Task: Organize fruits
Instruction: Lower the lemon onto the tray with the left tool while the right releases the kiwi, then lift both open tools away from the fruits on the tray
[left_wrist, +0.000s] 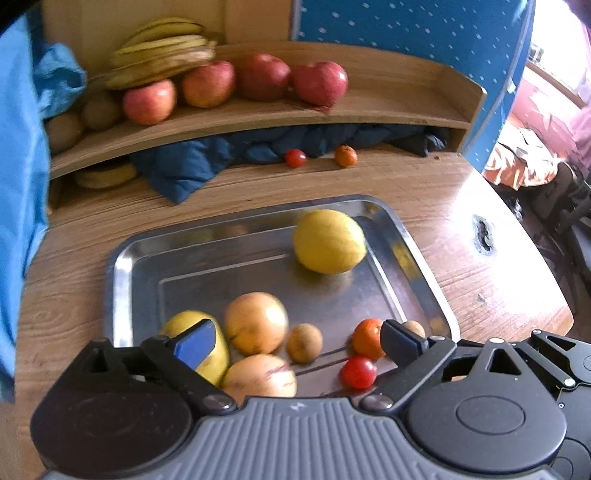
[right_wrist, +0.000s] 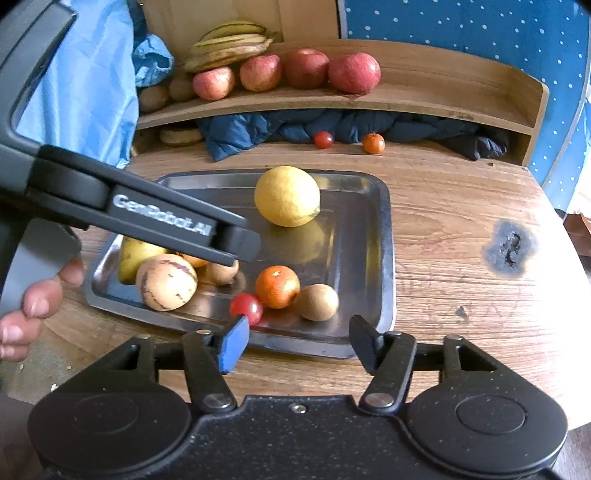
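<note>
Wooden surface (right_wrist: 443, 266) carries a steel tray (right_wrist: 384, 258) of mixed fruit. Left tongs (left_wrist: 295, 341) stand wide and empty above the near fruit; right tongs (right_wrist: 297, 345) are partly open, empty, at the tray's near rim. Cherry tomato (right_wrist: 246, 307): light, soft, bruises easily; grip gently across its middle. Lemon (right_wrist: 287, 195) lies farther back: firm, smooth, liable to roll. Apples (right_wrist: 314, 72) and bananas (right_wrist: 229, 46) occupy the shelf behind.

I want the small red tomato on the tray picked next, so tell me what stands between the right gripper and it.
Nothing visible does. The right gripper is open with nothing between its fingers, and the tomato lies just ahead of its blue finger, on the metal tray. The orange sits close behind it.
</note>
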